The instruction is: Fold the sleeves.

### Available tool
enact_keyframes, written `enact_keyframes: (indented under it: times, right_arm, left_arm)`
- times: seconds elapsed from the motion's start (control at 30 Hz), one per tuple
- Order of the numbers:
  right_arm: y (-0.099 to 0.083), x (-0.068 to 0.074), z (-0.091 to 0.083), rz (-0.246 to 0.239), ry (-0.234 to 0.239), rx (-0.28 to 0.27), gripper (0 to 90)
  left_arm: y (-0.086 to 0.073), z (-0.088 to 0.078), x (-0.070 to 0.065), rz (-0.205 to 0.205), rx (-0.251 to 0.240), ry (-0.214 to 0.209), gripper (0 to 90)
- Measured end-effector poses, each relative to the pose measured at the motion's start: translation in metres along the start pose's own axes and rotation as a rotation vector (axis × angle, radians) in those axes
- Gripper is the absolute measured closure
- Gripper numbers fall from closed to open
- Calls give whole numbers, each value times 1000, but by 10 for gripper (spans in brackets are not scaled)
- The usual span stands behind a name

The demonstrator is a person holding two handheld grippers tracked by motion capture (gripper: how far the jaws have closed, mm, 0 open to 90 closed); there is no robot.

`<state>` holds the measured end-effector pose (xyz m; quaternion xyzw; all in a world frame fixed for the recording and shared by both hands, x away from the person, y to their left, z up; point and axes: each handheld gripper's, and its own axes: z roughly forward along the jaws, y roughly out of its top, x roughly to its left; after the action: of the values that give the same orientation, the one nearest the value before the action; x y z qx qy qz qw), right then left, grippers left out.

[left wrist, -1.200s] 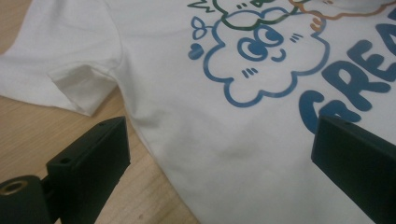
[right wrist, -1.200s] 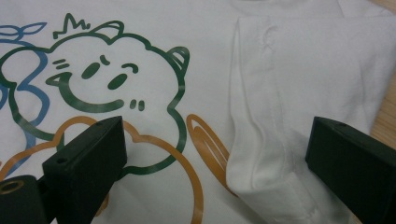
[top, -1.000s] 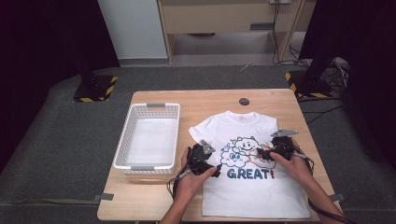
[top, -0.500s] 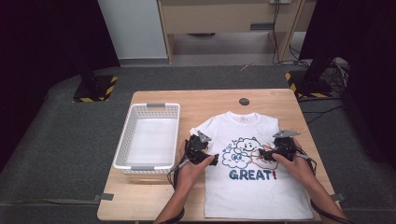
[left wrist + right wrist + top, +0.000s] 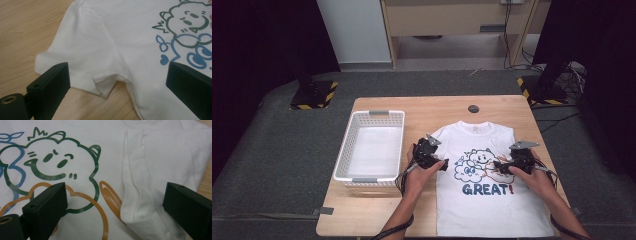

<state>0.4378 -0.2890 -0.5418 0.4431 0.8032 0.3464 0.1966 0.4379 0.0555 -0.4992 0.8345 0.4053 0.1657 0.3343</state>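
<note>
Folding appears barely begun. The worktop (image 5: 377, 210) carries the white T-shirt (image 5: 492, 210) spread flat, print side up, collar at the far end, body unfolded. The right sleeve (image 5: 160, 177) is already turned inward over the chest; the left sleeve (image 5: 82, 55) lies flat and outspread. The white basket (image 5: 371, 150) stands beside the shirt, beyond the left tool, with nothing in it.

Left tool (image 5: 428, 156): released, jaws wide apart, holding nothing; the left sleeve and its underarm corner lie directly ahead between the jaws. Right tool (image 5: 512, 164): likewise released; the folded sleeve edge lies ahead between its jaws, the printed cloud toward its inner jaw.

Judgement: 1 sleeve is folded; the other sleeve, the body folds and any transfer to the basket remain.
</note>
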Motion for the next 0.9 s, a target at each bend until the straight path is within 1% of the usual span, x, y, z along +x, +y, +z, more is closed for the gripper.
enact_keyframes:
  times: [0.1,0.2,0.5,0.8,0.83,0.9]
  right_arm:
    - [-1,0,-1,5,-3,-1,55]
    - [-2,0,-2,4,-4,0,54]
    - [-5,-1,-5,9,-9,-1,55]
    - [-5,-1,-6,9,-9,-2,55]
    - [-5,-1,-6,7,-9,-2,55]
    - [-5,-1,-6,7,-9,-2,55]
  left_arm:
    - [3,4,1,-8,4,6,53]
    - [6,7,3,-8,7,9,55]
    - [16,17,13,-35,5,24,69]
    - [22,23,24,-51,-4,68,89]
    - [23,24,25,-54,-7,74,104]
    - [24,26,28,-52,-2,87,108]
